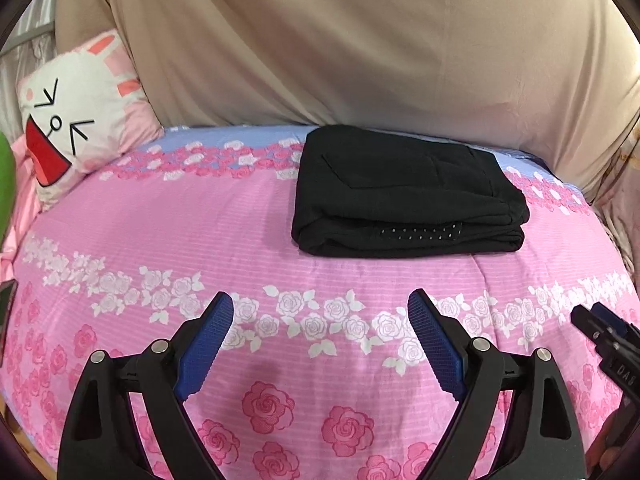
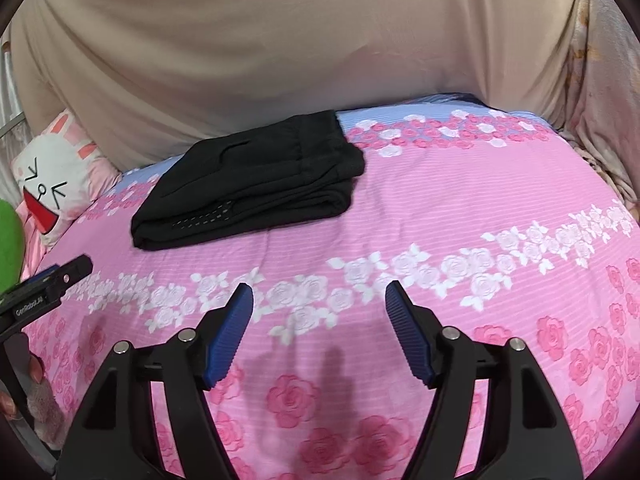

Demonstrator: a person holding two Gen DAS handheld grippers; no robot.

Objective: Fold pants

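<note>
Left tongs (image 1: 320, 312): blue ribbed pads spread wide, nothing between them, above the bed. Side plate in the right wrist view reads "GenRobot.AI", partly legible.
Right tongs (image 2: 319, 300): spread wide, empty.
Rose-print bedsheet (image 1: 240, 240): pink, white and blue bands.
Black pants (image 1: 404, 192): folded into a compact stack on the sheet's far part, long axis across the bed, folded edge toward the cameras, perforated strip showing.
Rabbit-face pillow (image 1: 76, 116): far left.
Beige cloth (image 1: 360, 40): backdrop.
</note>
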